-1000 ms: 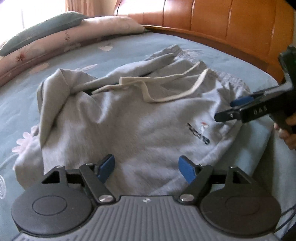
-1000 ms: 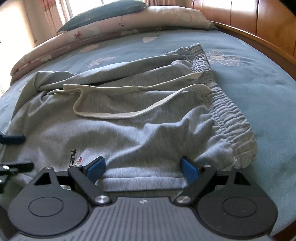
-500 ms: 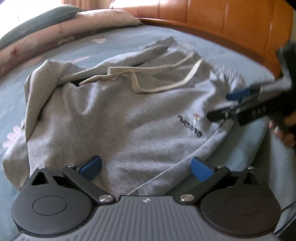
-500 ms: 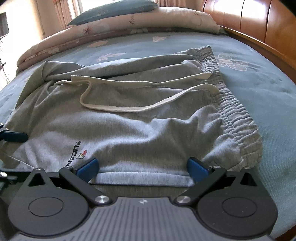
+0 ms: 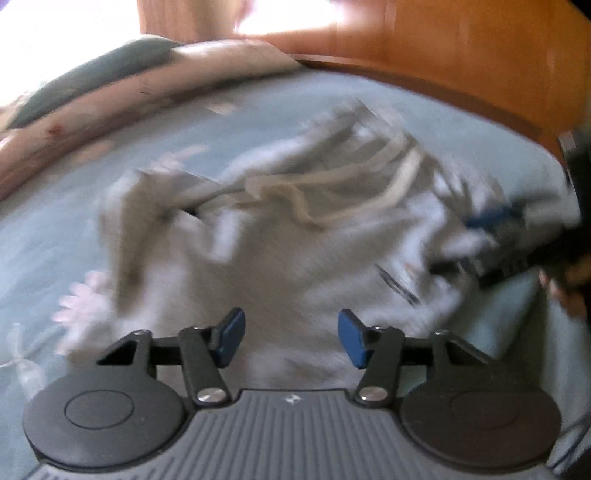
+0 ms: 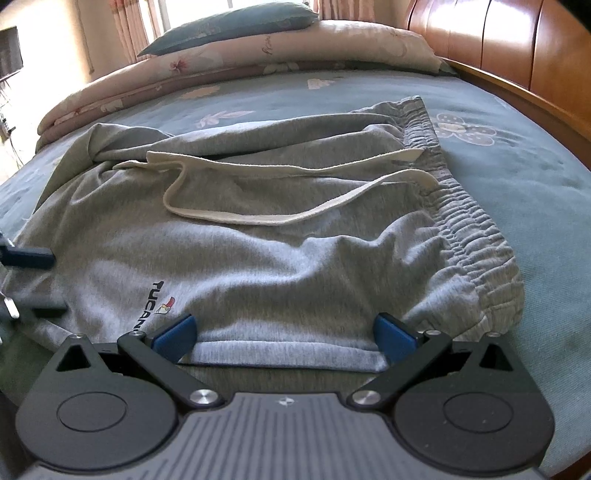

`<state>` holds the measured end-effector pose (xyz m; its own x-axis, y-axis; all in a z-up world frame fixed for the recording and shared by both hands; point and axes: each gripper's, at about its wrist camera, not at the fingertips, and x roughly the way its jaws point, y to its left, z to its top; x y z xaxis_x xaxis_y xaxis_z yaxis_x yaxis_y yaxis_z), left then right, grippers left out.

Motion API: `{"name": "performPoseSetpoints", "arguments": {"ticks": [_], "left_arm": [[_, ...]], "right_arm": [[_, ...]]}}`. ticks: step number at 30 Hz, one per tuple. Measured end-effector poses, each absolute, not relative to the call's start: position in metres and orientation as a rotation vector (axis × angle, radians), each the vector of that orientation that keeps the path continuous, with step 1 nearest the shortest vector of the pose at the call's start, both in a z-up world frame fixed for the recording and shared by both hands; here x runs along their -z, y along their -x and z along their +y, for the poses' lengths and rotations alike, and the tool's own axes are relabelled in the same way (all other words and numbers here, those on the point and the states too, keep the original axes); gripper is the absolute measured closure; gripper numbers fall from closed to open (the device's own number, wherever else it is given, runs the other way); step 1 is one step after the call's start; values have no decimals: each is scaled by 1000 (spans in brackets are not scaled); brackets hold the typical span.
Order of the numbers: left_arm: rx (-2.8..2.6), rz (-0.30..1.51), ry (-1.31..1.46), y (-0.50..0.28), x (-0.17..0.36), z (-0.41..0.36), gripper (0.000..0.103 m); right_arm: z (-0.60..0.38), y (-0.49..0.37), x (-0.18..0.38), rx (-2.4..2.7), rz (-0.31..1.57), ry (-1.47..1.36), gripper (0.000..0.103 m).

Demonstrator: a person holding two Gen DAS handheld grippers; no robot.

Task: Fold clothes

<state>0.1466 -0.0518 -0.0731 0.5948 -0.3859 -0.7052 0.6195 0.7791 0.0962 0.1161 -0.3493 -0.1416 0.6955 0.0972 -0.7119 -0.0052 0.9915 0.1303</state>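
Left gripper (image 5: 288, 341): jaws part-way apart and closing. Grey fabric of the shorts (image 6: 280, 236) lies between and just beyond the blue pads (image 5: 232, 334); the pads do not yet press on it, so nothing is held. This view is heavily blurred — whether the cloth edge has actually entered the gap cannot be told.

Right gripper (image 6: 284, 338): jaws spread as wide as they go, holding nothing. The near hem (image 6: 280, 356) of the shorts runs straight across the gap, from one pad to the other, just ahead of the fingertips.

Relation governing the next move: the shorts lie directly ahead of both tongs, spread on the bed (image 6: 517, 184). Their long axis runs crosswise to the right gripper — elastic waistband (image 6: 469, 229) to its right, leg end toward its left, where the left gripper's fingers (image 6: 29, 256) enter. Both tongs thus address the same near edge, the right one closer to the waistband. The left is judged nearer to a grip, since it is already closing.

Farther ahead: the cream drawstring (image 6: 280, 218) loops loosely over the fabric. Beyond it lie folded bedding (image 6: 280, 48) and a pillow (image 6: 229, 24); a wooden headboard (image 6: 517, 48) stands to the right.
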Motion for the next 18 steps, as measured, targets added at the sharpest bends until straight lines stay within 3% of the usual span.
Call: {"name": "performPoseSetpoints", "arguments": {"ticks": [7,11,18], "left_arm": [[484,638,-280,-159,32,-9,53],[470,642,-268,-169,30,-3,53],[473,606,-291,-214,37,-10,53]], "right_arm": [[-346,-118,132,-25,831,-128,0],[-350,-120,109,-65,795,-239,0],[-334,-170,85,-141,726,-155,0]]}}
